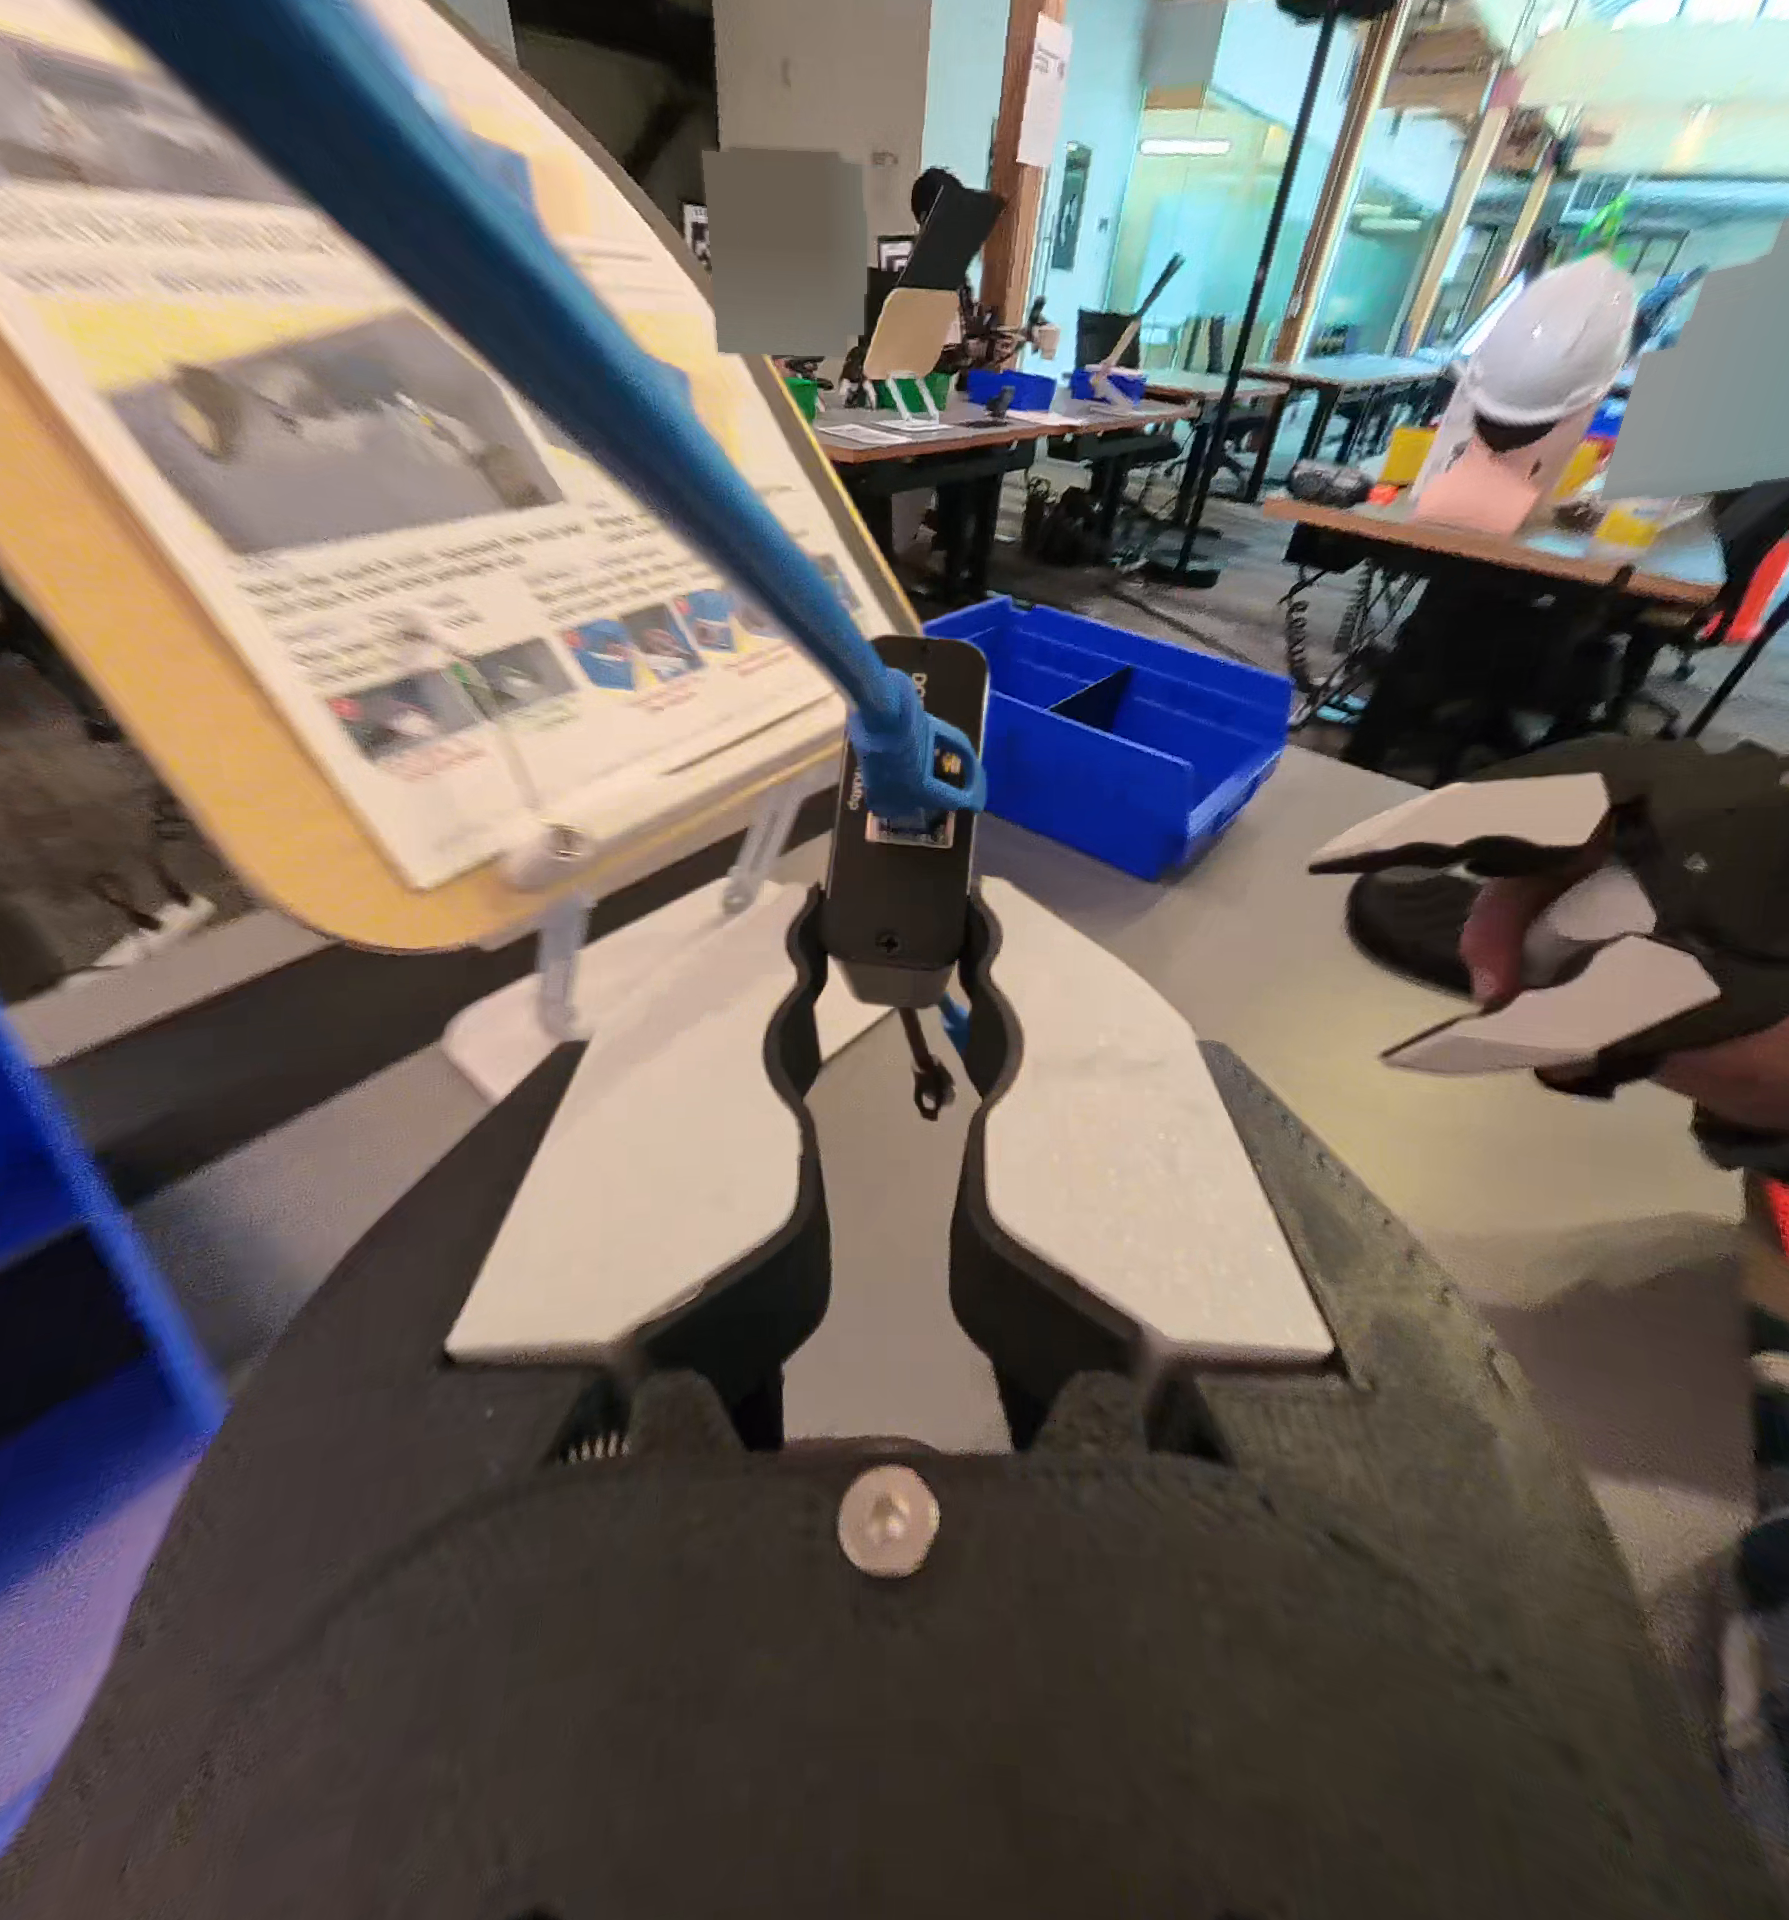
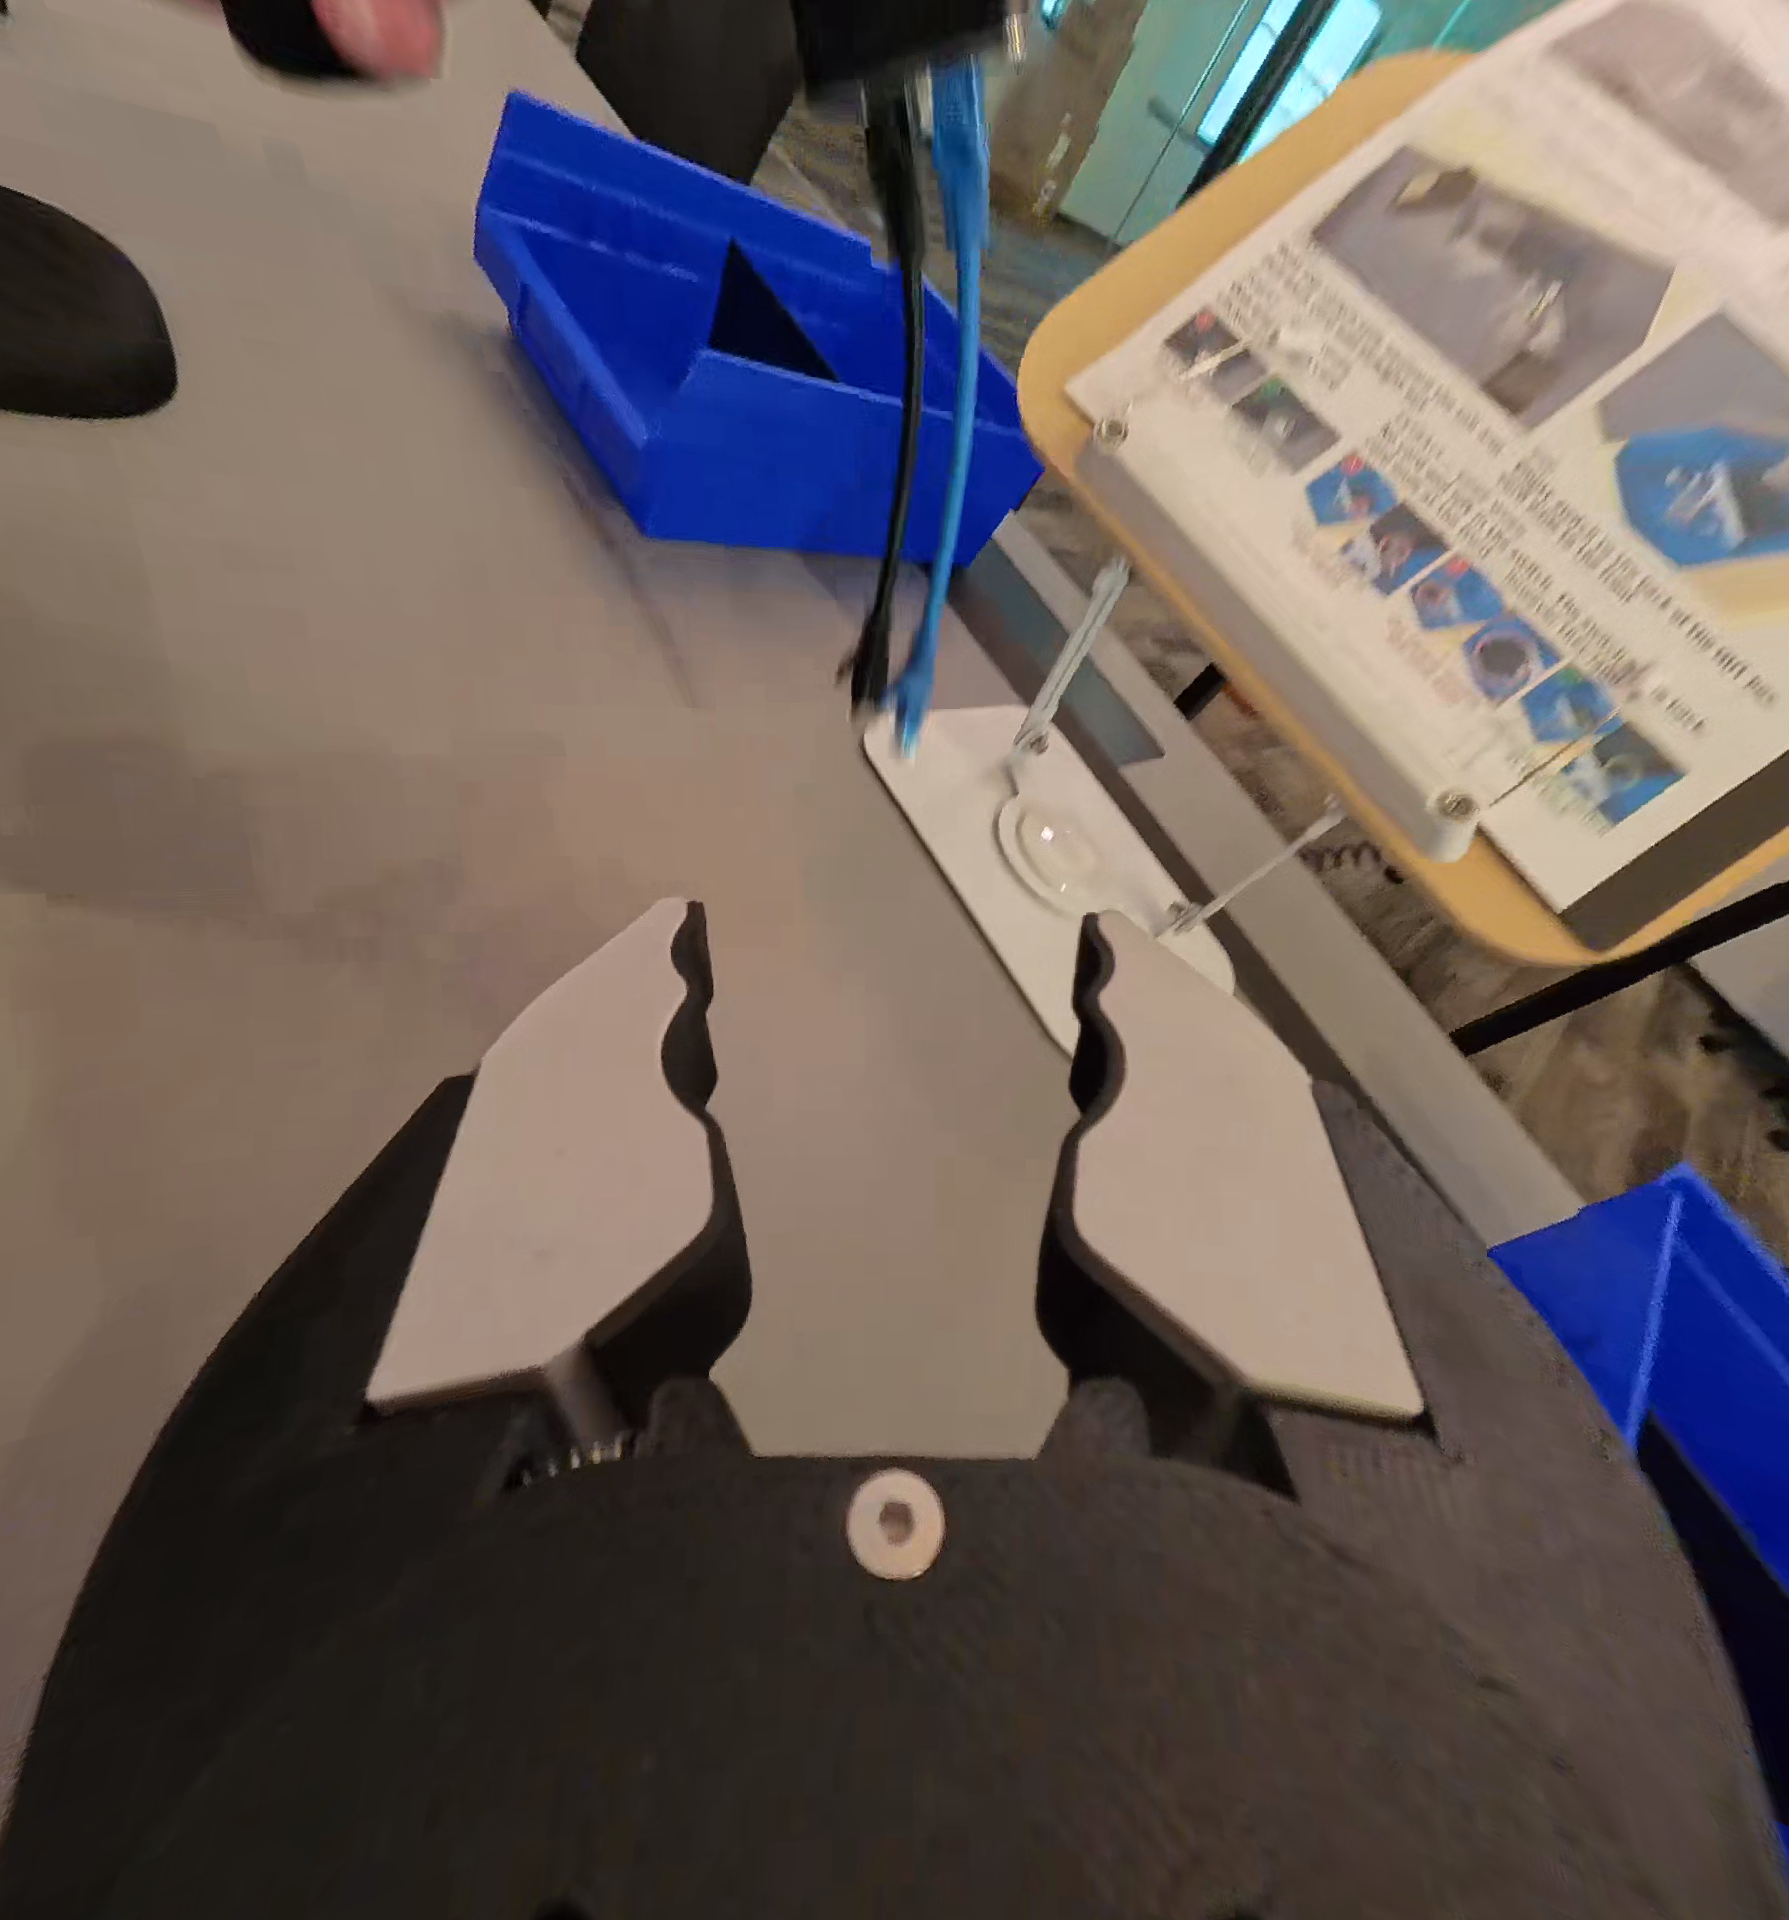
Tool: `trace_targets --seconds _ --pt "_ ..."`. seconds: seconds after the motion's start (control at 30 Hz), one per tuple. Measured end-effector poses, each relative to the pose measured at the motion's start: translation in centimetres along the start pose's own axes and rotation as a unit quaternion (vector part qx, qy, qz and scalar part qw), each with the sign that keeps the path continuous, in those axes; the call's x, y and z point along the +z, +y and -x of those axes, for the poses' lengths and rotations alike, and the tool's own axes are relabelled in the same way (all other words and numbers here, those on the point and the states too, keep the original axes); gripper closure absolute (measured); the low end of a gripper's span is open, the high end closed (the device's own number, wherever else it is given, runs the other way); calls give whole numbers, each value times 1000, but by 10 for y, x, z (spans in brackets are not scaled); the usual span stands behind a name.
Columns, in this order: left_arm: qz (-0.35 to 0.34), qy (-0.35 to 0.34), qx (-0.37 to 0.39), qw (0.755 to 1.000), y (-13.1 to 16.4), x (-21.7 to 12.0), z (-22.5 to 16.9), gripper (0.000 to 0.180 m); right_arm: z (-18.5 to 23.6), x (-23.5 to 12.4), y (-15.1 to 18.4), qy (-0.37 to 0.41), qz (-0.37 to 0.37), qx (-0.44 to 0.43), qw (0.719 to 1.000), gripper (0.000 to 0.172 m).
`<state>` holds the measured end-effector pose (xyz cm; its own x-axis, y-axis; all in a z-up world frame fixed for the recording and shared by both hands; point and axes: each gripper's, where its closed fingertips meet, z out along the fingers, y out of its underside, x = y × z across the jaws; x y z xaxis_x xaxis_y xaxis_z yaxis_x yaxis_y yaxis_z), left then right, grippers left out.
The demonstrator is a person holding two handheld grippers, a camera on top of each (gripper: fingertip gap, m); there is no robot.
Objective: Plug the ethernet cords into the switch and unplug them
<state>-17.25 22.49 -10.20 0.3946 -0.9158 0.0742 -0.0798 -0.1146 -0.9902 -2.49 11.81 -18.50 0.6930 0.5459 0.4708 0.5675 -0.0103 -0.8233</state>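
Observation:
My left gripper (image 1: 895, 935) is shut on a black switch (image 1: 911, 862) and holds it upright above the grey table (image 1: 1233, 987). A blue ethernet plug (image 1: 911, 764) sits in the switch's port, and its blue cable (image 1: 516, 281) runs up to the upper left. A short black cord (image 1: 921, 1070) hangs under the switch. My right gripper (image 2: 892, 920) is open and empty above the table, apart from the switch; it also shows in the left wrist view (image 1: 1352, 961) at the right. In the right wrist view a black cord (image 2: 905, 416) and a blue cord (image 2: 963, 416) hang down from the top.
A blue divided bin (image 1: 1129, 748) (image 2: 724, 416) stands behind the switch. An instruction board (image 1: 298, 468) (image 2: 1492, 468) tilts on a white stand base (image 2: 1025, 862) at the table edge. Another blue bin (image 1: 17, 1299) (image 2: 1700, 1330) is close by. A black round object (image 2: 28, 301) lies on the table.

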Motion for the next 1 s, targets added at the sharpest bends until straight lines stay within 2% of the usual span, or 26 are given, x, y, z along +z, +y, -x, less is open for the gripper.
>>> trace_targets --seconds 0.03,0.17,0.33,0.47,0.5,0.53,0.57,0.6,0.7,0.77,0.87,1.0 --pt "-8 8 -28 1000 5 11 -10 157 0 1 -4 6 0 -13 1000 103" --pt "-7 68 -112 991 32 57 -60 157 -4 15 -3 31 42 -49 997 78" --pt "4 123 -167 978 51 101 -114 157 -21 32 15 66 96 -61 991 58" --pt "24 156 -198 967 65 121 -146 157 -38 32 26 97 124 -88 984 57" --pt "29 161 -205 965 67 124 -151 157 -41 31 29 103 132 -98 981 60" --pt "33 169 -211 962 70 127 -157 157 -42 30 34 98 141 -103 980 71" --pt "39 166 -219 961 75 129 -159 157 -42 28 41 87 158 -102 978 88" --pt "34 171 -233 957 78 130 -160 157 -41 27 46 73 166 -101 978 92" --pt "39 191 -244 950 83 130 -167 157 -37 23 53 49 176 -106 977 93" --pt "36 211 -249 945 84 128 -173 156 -31 20 55 4 175 -100 979 94" --pt "21 215 -243 946 80 122 -168 140 -19 15 65 -96 193 -70 974 94" --pt "26 194 -152 969 84 105 -164 134 -7 -1 69 -248 187 28 950 94"
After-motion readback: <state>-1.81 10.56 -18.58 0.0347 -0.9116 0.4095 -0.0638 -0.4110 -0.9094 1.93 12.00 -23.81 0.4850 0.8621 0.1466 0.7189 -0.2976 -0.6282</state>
